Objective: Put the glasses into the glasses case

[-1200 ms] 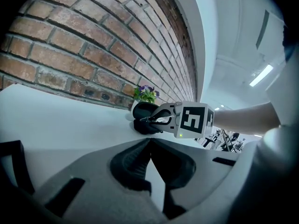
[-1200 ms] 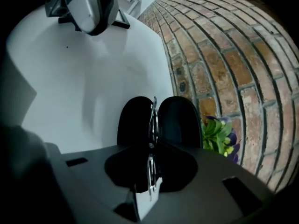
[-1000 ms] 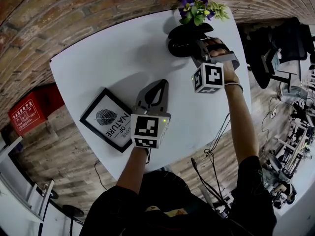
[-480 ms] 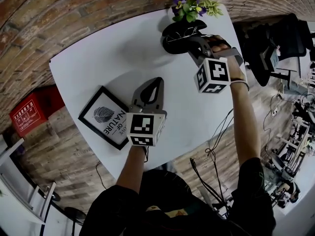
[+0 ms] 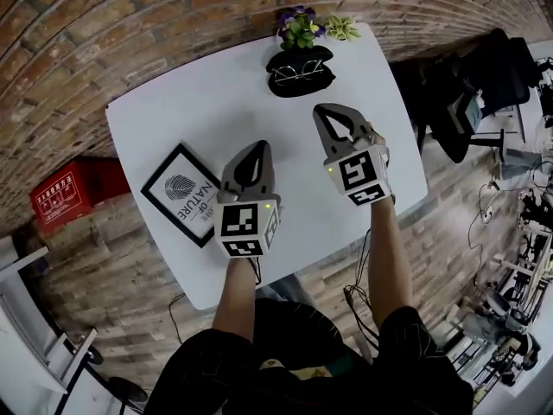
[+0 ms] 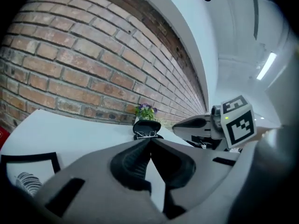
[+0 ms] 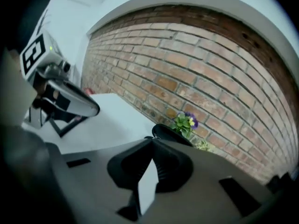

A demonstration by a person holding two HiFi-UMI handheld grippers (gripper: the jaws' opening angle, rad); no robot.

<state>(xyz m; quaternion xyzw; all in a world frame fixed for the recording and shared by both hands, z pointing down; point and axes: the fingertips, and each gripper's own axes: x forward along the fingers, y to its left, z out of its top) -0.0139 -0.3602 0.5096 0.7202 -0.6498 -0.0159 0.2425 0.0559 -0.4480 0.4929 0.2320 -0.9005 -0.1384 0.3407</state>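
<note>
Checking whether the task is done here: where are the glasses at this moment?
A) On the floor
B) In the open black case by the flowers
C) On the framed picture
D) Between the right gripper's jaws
B: the glasses lie inside the open black case beside the flowers at the far edge of the table, while the left gripper and right gripper are both shut on nothing, away from it.

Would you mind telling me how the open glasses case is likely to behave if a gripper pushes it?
The glasses case looks small and probably light, so it may slide on the smooth white table. Its lid stands open, so a push there would likely swing it. The thin-framed glasses inside seem fragile.
</note>
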